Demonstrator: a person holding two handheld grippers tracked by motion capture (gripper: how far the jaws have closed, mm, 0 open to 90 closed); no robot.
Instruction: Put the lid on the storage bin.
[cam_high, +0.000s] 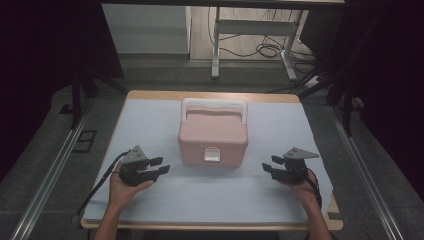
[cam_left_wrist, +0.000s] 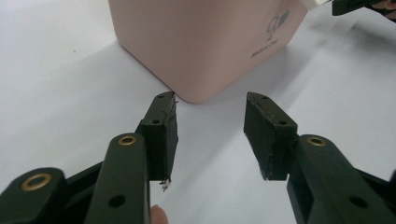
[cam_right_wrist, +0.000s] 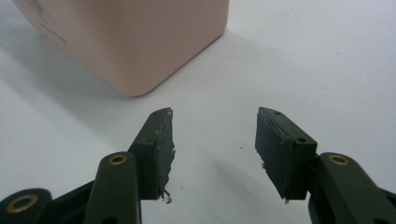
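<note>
Pink plastic box with white handle and front latch (cam_high: 213, 136) sits mid-table on white sheet (cam_high: 150, 125). My left gripper (cam_high: 161, 168) near its left side, jaws apart, nothing between. My right gripper (cam_high: 270, 166) near right side, jaws apart, empty. Both apparently resting on sheet; contact unclear.

Pale pink storage box (cam_high: 212, 137) with white handle (cam_high: 214, 105) and white latch (cam_high: 212, 155), black left gripper (cam_high: 159, 168), black right gripper (cam_high: 269, 166), white table cover (cam_high: 150, 125), dark logo print (cam_left_wrist: 274, 35) at upper right
</note>
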